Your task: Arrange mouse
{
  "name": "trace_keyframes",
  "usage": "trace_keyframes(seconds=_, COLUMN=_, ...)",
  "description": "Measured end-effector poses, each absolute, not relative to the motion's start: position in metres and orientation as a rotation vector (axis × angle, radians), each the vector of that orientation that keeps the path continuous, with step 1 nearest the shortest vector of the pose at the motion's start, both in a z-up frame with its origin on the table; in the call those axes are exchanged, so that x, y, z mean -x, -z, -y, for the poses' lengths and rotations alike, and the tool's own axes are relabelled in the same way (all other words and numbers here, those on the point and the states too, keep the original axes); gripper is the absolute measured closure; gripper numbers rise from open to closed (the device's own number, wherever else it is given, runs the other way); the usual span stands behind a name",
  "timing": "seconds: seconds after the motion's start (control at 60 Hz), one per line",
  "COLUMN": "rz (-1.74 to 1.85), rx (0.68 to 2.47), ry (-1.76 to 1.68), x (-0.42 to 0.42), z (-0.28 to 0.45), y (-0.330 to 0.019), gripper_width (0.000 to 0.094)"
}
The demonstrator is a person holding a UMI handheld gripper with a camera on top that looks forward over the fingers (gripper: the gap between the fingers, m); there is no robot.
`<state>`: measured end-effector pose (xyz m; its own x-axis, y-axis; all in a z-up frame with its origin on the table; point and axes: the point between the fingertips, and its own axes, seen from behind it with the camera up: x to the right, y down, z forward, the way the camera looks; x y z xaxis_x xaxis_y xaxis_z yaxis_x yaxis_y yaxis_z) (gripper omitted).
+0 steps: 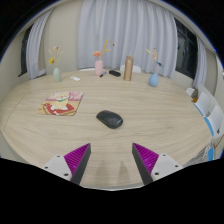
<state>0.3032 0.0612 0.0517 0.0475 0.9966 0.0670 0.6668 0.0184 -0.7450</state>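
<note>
One mouse [110,119] beyond open jaws (untouched, on table [150,110]).

A round wooden table [60,135] is seen before pale curtains [110,30]. Near its left edge a booklet [62,103] is laid flat. Along the far edge, vases [99,68] and a brown bottle [128,68] are lined up.

Soft, even daylight comes through the pale curtains [110,30] behind the table [150,105], leaving only a faint shadow under the mouse [110,119]. Fisheye distortion bows the table's rim and curtains. Distant vases look slightly soft; no glare shows.
</note>
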Motion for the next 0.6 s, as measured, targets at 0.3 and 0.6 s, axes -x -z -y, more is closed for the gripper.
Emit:
trace_keyframes(seconds=0.3, rz=1.706, rx=1.72, ry=-0.712, x=-0.235, z=-0.065, y=-0.021, gripper_width=0.008)
trace_keyframes(seconds=0.6, rz=1.73, rx=1.735, ry=-0.697, x=-0.177, z=-0.08, y=0.007, gripper_width=0.0082)
